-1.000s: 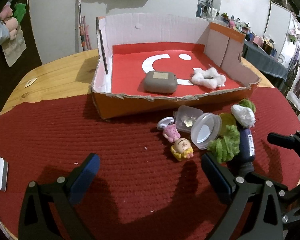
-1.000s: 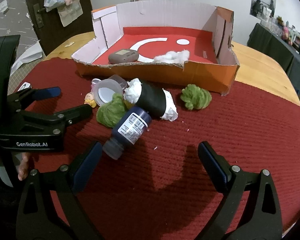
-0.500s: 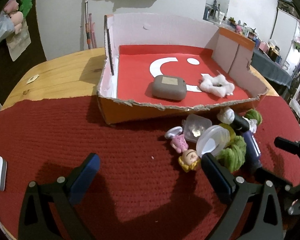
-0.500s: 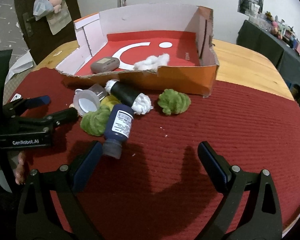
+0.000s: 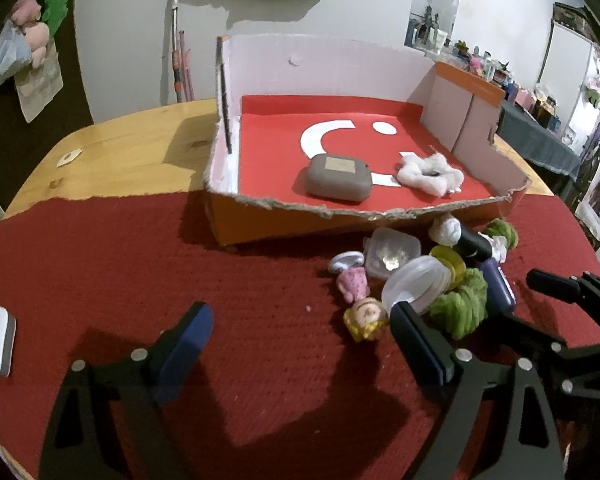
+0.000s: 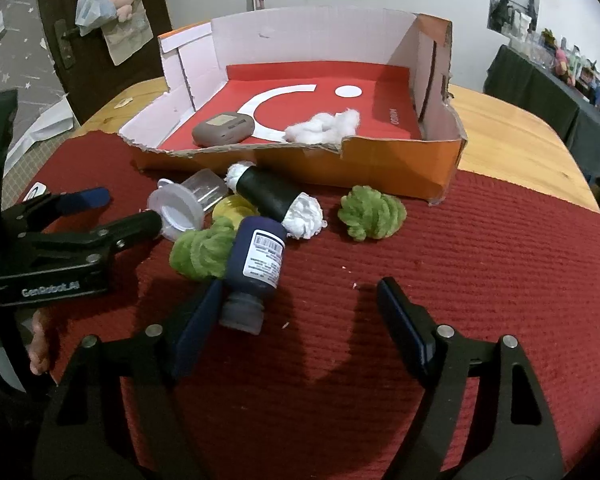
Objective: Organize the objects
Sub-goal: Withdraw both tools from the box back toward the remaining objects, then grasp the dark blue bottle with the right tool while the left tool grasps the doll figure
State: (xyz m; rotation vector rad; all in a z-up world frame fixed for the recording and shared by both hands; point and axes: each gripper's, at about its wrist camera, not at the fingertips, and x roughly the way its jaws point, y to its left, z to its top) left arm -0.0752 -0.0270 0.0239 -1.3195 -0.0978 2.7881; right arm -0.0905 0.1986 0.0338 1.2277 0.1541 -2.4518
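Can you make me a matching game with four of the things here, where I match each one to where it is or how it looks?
Things
1. grey case
2. dark blue bottle
3. lone green fluffy ball
4. little doll

Places or looks
A. lying on its side on the red mat, cap towards the right gripper
B. inside the cardboard box, beside the white cotton
C. yellow hair, pink body, close to the left gripper
D. alone on the mat, right of the pile

Pairs: 1-B, 2-A, 3-D, 4-C

Torn cardboard box (image 5: 380, 216), ribbed cloth mat (image 5: 180, 256)
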